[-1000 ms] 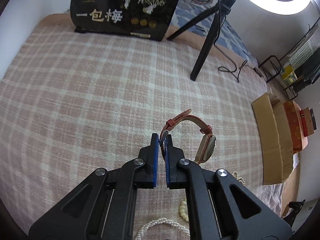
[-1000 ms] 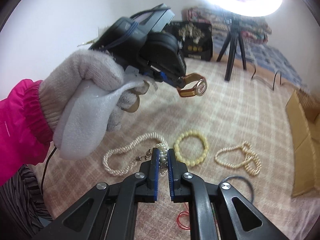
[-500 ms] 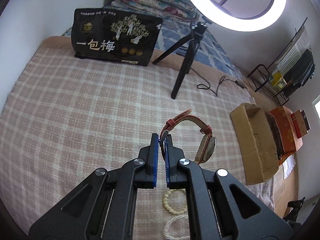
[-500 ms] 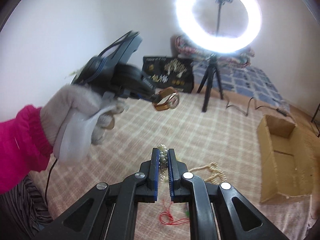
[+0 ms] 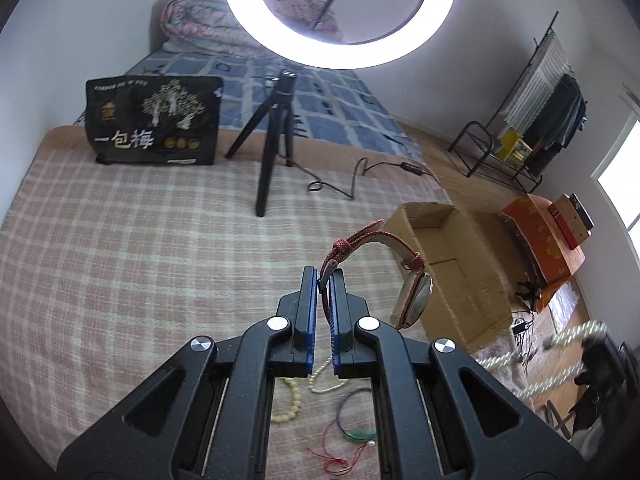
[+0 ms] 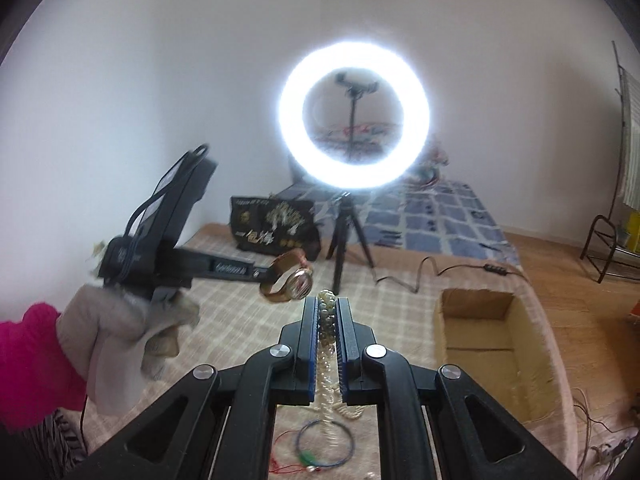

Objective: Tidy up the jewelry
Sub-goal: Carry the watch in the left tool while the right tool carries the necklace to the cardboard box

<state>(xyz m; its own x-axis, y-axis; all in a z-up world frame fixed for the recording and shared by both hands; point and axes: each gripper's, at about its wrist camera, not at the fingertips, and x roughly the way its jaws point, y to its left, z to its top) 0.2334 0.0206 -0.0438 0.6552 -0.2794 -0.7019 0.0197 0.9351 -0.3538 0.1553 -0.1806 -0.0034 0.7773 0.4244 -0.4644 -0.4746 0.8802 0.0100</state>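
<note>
The left gripper (image 5: 325, 280) had its jaws drawn to a narrow gap, pinching the red woven strap of a wristwatch (image 5: 412, 296) near the buckle; the strap arched up and over toward 2 o'clock and the round, pale-rimmed case hung edge-on at the gripper's 3 o'clock, clear of the checked blanket (image 5: 140, 248). In the right wrist view the same watch (image 6: 290, 280) appeared at 10 o'clock from the right gripper (image 6: 327, 308), held out by the gloved left hand (image 6: 128, 336). The right gripper's jaws were likewise nearly closed, clamped on a pearl necklace (image 6: 326, 320) whose beads ran up between the blue pads and trailed down in a pale rope beneath them, lifted off the blanket. An open cardboard box (image 6: 492, 344) sat at 3 o'clock from the right gripper. Below the grippers, on the blanket, lay a cream bead bracelet (image 5: 290, 404), a blue cord loop (image 6: 326, 446) and a red string (image 5: 334, 458). At 12 o'clock stood a lit ring light (image 6: 354, 116) on a tripod, with a black printed bag (image 5: 154, 120) at 11 o'clock
</note>
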